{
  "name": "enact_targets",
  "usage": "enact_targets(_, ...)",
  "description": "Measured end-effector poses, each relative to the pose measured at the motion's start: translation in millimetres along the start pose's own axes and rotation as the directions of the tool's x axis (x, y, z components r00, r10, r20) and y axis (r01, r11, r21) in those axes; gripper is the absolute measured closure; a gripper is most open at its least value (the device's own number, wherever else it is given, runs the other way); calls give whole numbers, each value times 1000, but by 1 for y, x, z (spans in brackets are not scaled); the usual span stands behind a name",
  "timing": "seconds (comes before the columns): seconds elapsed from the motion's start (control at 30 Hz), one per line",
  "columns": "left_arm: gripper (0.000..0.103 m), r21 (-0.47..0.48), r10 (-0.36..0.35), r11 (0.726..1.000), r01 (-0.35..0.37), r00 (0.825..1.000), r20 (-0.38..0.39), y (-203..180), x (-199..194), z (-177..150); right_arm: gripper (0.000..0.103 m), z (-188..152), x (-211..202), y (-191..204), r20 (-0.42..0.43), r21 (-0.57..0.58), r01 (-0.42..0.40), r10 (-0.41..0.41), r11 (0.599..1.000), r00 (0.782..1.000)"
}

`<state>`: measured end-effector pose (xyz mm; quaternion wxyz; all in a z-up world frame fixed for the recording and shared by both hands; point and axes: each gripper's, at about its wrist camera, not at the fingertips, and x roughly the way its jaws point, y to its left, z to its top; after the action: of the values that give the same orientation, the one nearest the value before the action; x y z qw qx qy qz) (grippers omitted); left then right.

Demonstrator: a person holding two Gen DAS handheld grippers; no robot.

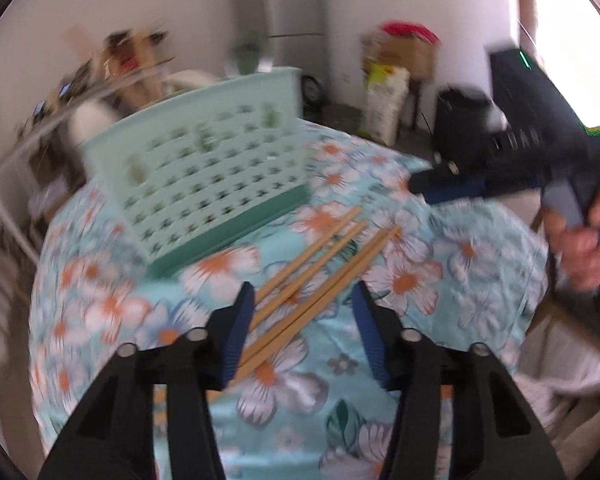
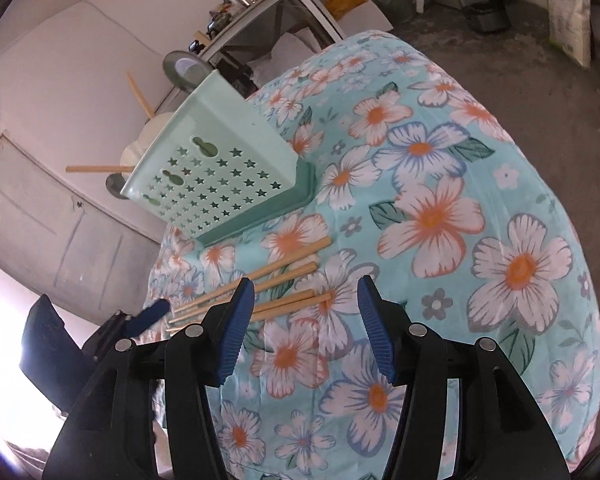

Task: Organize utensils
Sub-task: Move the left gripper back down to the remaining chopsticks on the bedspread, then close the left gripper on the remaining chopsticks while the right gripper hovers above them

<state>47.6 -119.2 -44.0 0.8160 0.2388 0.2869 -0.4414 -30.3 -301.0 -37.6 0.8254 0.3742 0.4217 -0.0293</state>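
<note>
Both tongs are hanging spread, pinching nothing: the left tongs [image 1: 304,328] over the chopsticks [image 1: 320,276] lying on the flowered surface [image 1: 440,260], the right tongs [image 2: 306,320] beside them. The green holder [image 2: 220,184] is standing at 11 o'clock, seemingly touching none.

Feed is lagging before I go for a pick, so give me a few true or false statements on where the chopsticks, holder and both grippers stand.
1. The wooden chopsticks lie loose on the floral tablecloth. True.
2. The left gripper grips one chopstick. False: jaws open, holding nothing.
3. The mint-green perforated plastic utensil holder stands beyond the chopsticks. True.
4. The right gripper is shut. False: open, empty.
</note>
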Motion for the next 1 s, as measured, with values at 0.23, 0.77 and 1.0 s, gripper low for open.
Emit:
enact_targets(0.23, 84, 262, 77, 963, -57, 995, -66, -34, 37, -6, 50, 3, 5, -4, -10, 11, -9, 9, 1000, 1000)
enact_targets(0.77, 103, 387, 104, 919, -79, 994, -43, -53, 39, -12, 50, 1, 9, -11, -25, 34, -32, 33, 999, 999)
enact_targets(1.0, 102, 383, 122, 917, -113, 993, 2, -59, 29, -10, 50, 0, 0, -11, -11, 34, -42, 42, 999, 999)
